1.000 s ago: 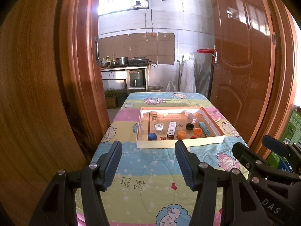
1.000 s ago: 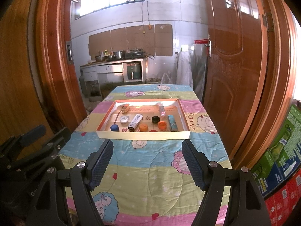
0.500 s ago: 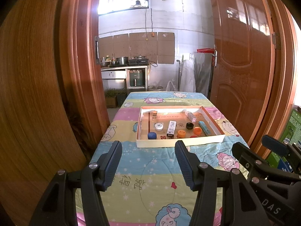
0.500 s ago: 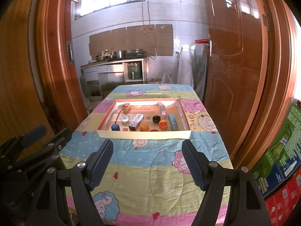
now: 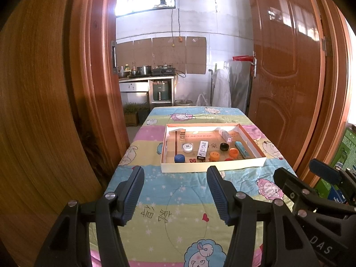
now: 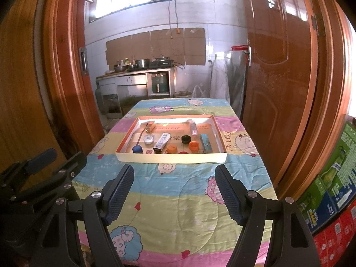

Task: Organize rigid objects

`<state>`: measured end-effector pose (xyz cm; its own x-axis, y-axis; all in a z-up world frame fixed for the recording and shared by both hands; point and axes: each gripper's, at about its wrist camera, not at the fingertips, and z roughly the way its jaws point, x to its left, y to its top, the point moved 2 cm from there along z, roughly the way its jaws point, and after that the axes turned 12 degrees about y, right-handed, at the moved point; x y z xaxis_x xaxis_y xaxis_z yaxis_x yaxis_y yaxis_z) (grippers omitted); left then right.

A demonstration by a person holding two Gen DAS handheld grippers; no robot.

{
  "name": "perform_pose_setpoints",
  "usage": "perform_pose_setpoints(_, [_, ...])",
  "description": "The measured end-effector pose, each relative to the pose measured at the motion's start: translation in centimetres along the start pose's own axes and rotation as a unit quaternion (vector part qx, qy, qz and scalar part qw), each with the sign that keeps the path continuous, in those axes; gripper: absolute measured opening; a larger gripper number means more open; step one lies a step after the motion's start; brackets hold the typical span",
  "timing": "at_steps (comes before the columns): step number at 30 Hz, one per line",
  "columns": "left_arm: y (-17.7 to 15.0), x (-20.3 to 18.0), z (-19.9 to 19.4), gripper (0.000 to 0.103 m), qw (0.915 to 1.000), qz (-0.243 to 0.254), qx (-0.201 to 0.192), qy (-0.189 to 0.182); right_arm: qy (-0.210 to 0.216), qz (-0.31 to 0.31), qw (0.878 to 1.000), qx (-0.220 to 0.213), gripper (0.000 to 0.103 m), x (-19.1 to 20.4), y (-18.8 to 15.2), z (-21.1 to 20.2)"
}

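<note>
Over the last second nothing in the tray (image 5: 213, 165) has shifted; my view has only crept slightly closer to it. Both claws, left (image 5: 175, 192) and right (image 6: 174, 191), hang spread wide and empty, short of the tray's near wall. The caps (image 6: 171, 148), small box (image 6: 161, 142) and other bits lie loose inside the tray, so this fits either sorting ahead or sorting finished.

Ahead of the fingers (image 6: 120, 191) bare cloth (image 6: 178, 184) lies open up to the tray (image 6: 171, 157) wall; doors (image 6: 278, 77) crowd both sides.
</note>
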<state>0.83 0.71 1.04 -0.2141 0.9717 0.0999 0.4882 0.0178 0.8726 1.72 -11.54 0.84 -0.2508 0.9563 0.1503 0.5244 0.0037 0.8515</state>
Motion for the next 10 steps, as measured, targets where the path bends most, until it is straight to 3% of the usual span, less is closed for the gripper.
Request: perform_pose_setpoints(10, [-0.17,0.11,0.02,0.058,1.0000,-0.004,0.000,-0.002,0.001,0.000,1.000,0.001,0.077,0.10,-0.08,0.03])
